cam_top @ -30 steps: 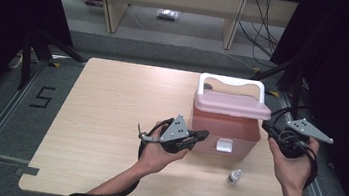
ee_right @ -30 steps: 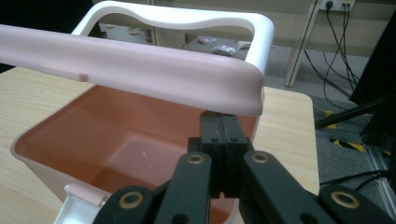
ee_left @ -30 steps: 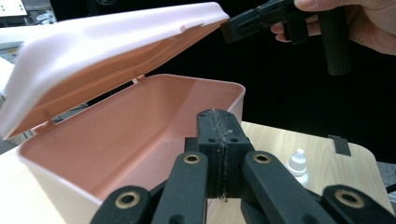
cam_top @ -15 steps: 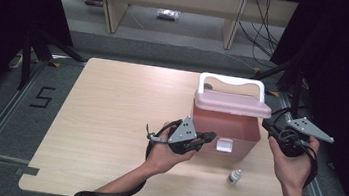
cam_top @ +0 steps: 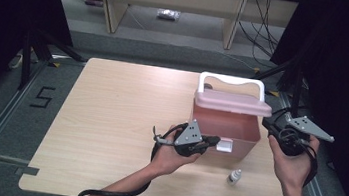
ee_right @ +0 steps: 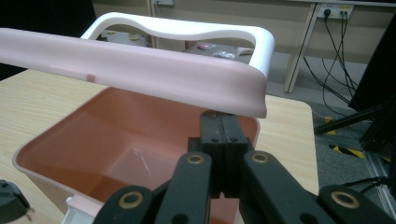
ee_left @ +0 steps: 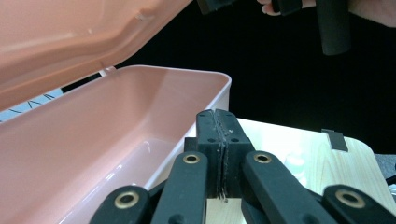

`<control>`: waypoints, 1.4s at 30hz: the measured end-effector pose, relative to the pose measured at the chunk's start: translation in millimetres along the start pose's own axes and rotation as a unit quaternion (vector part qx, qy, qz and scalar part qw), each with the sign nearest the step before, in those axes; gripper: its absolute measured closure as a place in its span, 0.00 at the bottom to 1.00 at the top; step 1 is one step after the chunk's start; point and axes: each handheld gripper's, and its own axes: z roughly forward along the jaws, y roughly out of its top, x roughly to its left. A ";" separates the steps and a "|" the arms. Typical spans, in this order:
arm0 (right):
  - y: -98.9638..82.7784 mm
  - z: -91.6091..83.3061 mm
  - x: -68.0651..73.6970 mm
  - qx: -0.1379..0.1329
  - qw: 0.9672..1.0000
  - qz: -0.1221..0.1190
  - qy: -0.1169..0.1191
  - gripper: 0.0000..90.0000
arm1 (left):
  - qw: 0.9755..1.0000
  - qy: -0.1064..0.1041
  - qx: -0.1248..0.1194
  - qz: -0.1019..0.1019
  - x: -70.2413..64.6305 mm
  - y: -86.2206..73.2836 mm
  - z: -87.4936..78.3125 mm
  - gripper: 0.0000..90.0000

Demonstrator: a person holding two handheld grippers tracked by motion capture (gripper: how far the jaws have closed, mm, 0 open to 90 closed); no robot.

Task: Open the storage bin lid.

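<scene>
Dark curtains and a grey floor surround the pale wooden table [cam_top: 109, 120], where a pink box [cam_top: 224, 127] stands near the right edge with its lid [cam_top: 232, 102] propped partly open and its white handle [cam_top: 232, 80] upright behind. Over the last second the left gripper [cam_top: 215, 140] has slid along the table toward the box's front wall and sunk a little, so its tips now sit just beside the white latch [cam_top: 224, 145]; that reads as lining up to work the box's front. Its jaws are pressed together with nothing between them. The right gripper [cam_top: 270, 127] has stayed put at the box's right end under the lid edge, likewise clenched and empty. A small dropper bottle [cam_top: 234, 176] stands near the front edge, untouched.
</scene>
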 end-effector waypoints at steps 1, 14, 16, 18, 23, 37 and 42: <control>0.3 0.2 -1.0 0.000 1.000 -0.005 0.002 1.00 | 1.000 -0.002 0.001 0.000 0.1 -0.7 1.0 0.99; 0.8 1.9 0.4 -0.010 1.000 -0.009 -0.006 1.00 | 1.000 -0.012 0.004 -0.002 1.3 -12.3 17.2 0.98; 0.9 1.9 0.5 -0.009 1.000 -0.009 -0.005 1.00 | 1.000 -0.014 0.004 0.002 0.4 -13.1 19.2 0.98; 1.1 1.9 0.3 -0.009 1.000 -0.009 -0.005 1.00 | 1.000 -0.015 0.005 0.007 -1.0 -13.6 21.4 0.98; 1.7 1.4 0.3 0.001 1.000 -0.008 0.000 1.00 | 1.000 -0.013 0.011 0.011 -2.2 -17.4 26.4 0.98; 3.6 3.4 0.0 -0.009 1.000 -0.005 -0.001 1.00 | 0.999 -0.011 0.018 0.026 -7.4 -21.4 29.2 0.98; 5.8 5.3 0.3 -0.017 1.000 -0.006 -0.005 1.00 | 1.000 -0.010 0.017 0.023 -7.6 -22.0 29.2 0.99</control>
